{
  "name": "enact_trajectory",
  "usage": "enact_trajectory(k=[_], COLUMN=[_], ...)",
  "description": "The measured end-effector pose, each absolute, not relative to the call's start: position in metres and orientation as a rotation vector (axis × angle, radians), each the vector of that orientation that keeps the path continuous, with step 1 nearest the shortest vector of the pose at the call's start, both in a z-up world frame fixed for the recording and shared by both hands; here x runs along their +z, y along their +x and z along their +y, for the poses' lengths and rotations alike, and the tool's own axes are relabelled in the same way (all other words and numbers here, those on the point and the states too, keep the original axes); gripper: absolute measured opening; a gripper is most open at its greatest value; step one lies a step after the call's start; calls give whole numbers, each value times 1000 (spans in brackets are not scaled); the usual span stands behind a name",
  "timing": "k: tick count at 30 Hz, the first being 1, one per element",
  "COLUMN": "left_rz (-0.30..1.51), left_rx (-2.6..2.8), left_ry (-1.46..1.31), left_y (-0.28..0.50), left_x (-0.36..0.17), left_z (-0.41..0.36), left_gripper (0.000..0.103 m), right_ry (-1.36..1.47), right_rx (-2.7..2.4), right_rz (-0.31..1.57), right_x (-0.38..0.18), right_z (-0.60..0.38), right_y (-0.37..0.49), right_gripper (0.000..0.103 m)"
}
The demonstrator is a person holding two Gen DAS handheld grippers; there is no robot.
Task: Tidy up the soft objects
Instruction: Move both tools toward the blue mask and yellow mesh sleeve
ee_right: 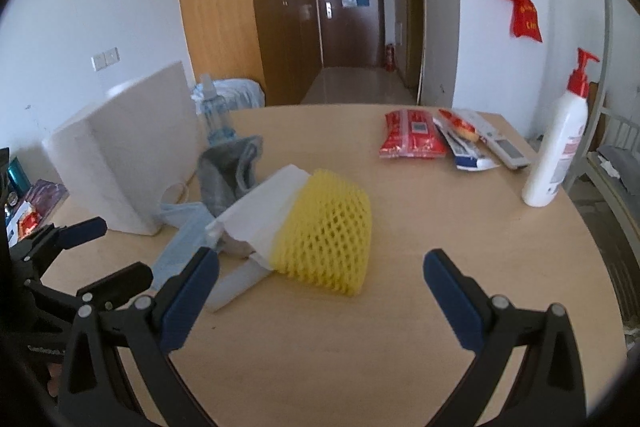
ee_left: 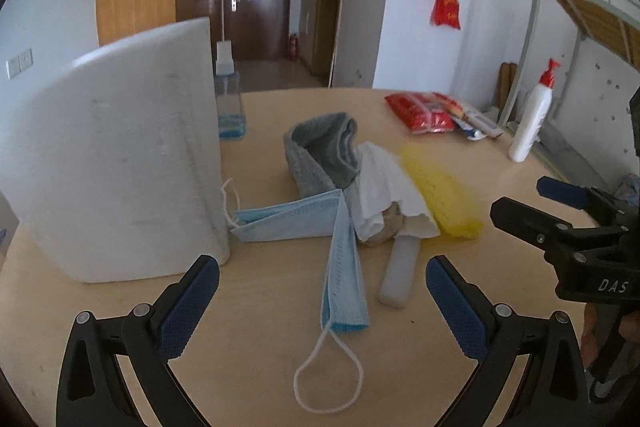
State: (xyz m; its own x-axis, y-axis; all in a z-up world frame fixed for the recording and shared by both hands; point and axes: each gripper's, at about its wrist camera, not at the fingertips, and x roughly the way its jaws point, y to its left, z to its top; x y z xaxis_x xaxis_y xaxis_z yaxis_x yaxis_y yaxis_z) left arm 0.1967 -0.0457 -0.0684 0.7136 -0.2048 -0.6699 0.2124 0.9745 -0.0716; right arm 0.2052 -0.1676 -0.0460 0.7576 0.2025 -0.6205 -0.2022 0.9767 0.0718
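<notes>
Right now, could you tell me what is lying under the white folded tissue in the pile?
A whitish bar sticks out from under the white folded tissue, beside a brownish lump; the blue mask lies alongside. Anything further beneath is covered.

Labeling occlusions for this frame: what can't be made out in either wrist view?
- Brownish item, left wrist view: mostly under white tissue; identity unclear.
- Blue mask, right wrist view: partly behind the left gripper.
- Red packet print: too small to read.
- White box: its contents are hidden.
</notes>
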Motion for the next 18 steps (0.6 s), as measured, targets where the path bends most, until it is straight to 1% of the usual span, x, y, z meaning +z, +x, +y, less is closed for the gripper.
enact_trajectory(k=[6,10,15,17,18], left_rz=[810,852,915,933,941], left_rx=[-240,-243,-233,-237,-238], left_ry=[16,4,-3,-7,-11], left_y=[212,221,230,232,233], left_x=[-83,-90,-99,-103,-104], left_z=[-52,-52,-51,-51,-51], left_gripper=[101,94,79,68,67], right_ry=[-16,-10,-15,-30,-39], right_rx=[214,224,224,217,211], right_rz=[728,745,756,767,770], right_x=[-55,-56,-57,-59,-59], right_z=[-168,-169,-167,-165,-165], right_y=[223,229,234,237,239], right_gripper=[103,103,103,103,103])
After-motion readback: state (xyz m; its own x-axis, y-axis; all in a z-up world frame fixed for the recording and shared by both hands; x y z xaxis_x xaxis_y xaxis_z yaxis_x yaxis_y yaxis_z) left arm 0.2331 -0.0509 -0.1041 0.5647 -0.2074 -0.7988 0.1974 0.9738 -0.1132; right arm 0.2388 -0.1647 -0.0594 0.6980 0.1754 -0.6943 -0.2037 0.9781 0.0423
